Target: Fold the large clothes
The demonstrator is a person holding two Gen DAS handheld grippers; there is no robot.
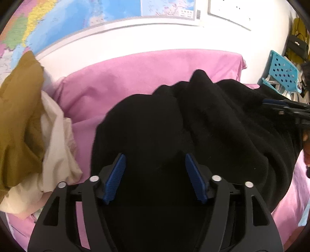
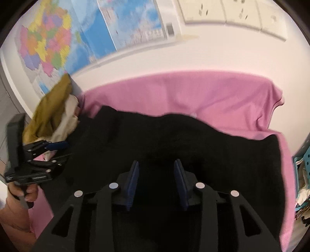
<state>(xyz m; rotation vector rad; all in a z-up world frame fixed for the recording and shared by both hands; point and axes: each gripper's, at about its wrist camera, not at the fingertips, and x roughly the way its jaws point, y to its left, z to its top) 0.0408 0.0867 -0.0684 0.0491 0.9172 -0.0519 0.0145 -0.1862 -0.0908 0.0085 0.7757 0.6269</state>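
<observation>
A large black garment lies bunched in thick folds on a pink sheet. My left gripper hovers over its near left part, blue pads wide apart and open, with only loose cloth below the gap. In the right wrist view the black garment spreads across the pink sheet. My right gripper stands open above its near edge, the pads not pressing on anything. The left gripper shows at the far left, held by a hand. The right gripper pokes in at the right edge.
A pile of mustard cloth and cream cloth sits at the left of the sheet, also seen as a pile. A blue perforated basket stands at the right. A map hangs on the white wall behind.
</observation>
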